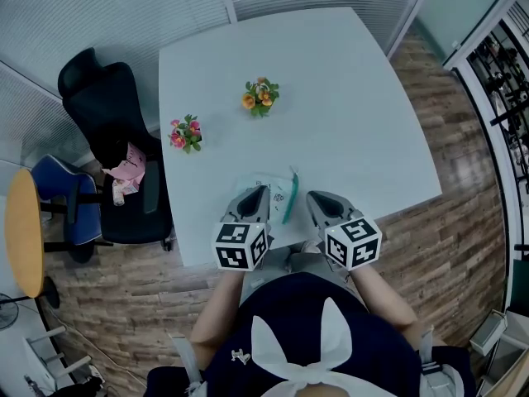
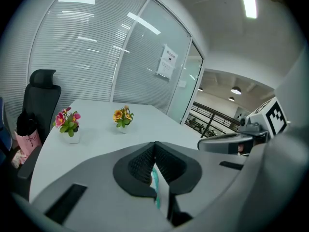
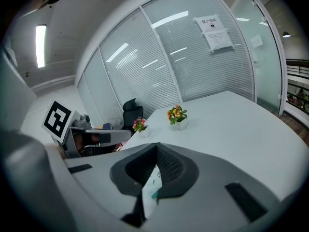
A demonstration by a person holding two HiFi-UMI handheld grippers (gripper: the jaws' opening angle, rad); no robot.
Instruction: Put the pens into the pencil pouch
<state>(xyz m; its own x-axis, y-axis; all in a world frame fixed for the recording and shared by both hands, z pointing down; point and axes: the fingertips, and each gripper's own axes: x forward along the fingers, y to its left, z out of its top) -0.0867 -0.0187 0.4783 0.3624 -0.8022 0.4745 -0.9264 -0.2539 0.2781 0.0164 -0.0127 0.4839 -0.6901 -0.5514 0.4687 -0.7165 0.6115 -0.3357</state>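
Observation:
A pale, flat pencil pouch [image 1: 269,198] with small print lies at the front edge of the white table [image 1: 347,114]. A teal strip [image 1: 289,198] runs along its right side; I cannot tell whether it is a pen or the zip. My left gripper [image 1: 258,191] hovers over the pouch's left part, and my right gripper [image 1: 313,196] sits just right of the pouch. Both are shut with nothing seen between their pads. The left gripper [image 2: 154,145] view shows the teal strip [image 2: 155,181] below the jaws. Below the right gripper [image 3: 156,146], the printed pouch [image 3: 151,186] peeks out.
Two small flower pots stand on the table, one orange [image 1: 261,96], one pink [image 1: 186,132]. A black office chair [image 1: 103,114] with a pink bag [image 1: 128,169] stands left of the table, beside a blue chair [image 1: 70,197] and a round wooden table [image 1: 23,230].

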